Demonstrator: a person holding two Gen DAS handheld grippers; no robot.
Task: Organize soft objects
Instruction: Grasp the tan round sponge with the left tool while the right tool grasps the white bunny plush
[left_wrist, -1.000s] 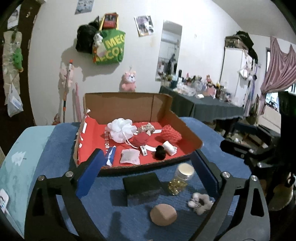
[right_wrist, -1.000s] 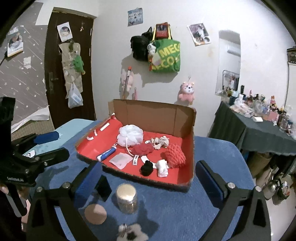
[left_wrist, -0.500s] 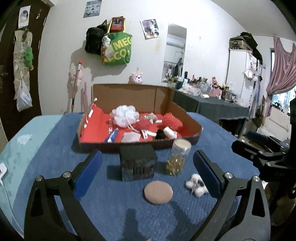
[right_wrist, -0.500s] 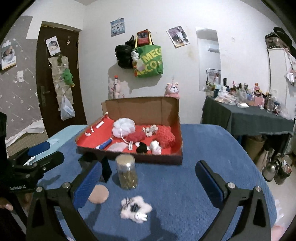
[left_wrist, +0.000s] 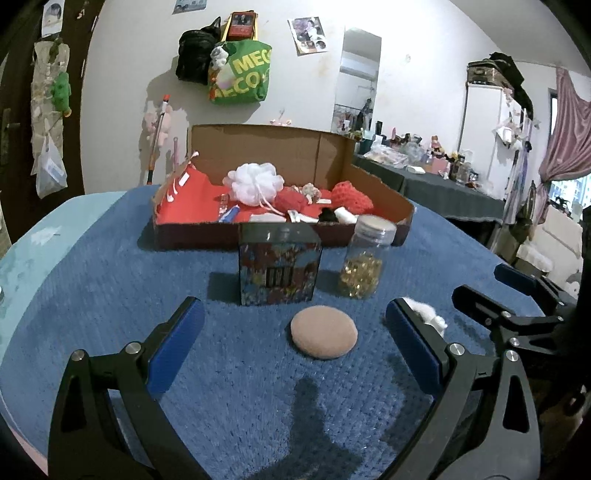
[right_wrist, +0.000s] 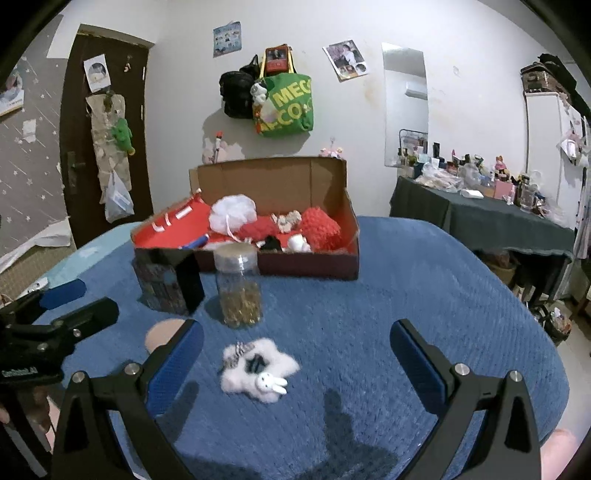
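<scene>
i hold a gripper in each hand, low over a blue textured cloth (left_wrist: 110, 295) on a table. my left gripper (left_wrist: 293, 325) has its blue-padded fingers spread wide and holds nothing. between them, just ahead, a round tan powder puff (left_wrist: 324, 337) lies flat on the cloth. my right gripper (right_wrist: 295, 345) is also spread wide and empty. a white fluffy bunny hair clip (right_wrist: 258, 371) lies between its fingers, nearer the left one.

behind these two soft things stand two hard ones: a dark printed tin box (left_wrist: 279, 264) and a clear jar of gold pieces (left_wrist: 364, 256) with a pale lid. both stand close behind the puff. further back is an open cardboard box (left_wrist: 288, 155) with a red lining, already holding a white mesh bath pouf (left_wrist: 255, 182), red knitted items (left_wrist: 351, 197) and other small things.

i judge the puff and the clip are the soft things left to go into the box. the risks from here: the puff is thin and flat, so my fingers could slide over it or pinch up the cloth. the jar is tall and narrow, and a forward reach or a lift toward the box could knock it over. my two grippers work near each other and could collide.
</scene>
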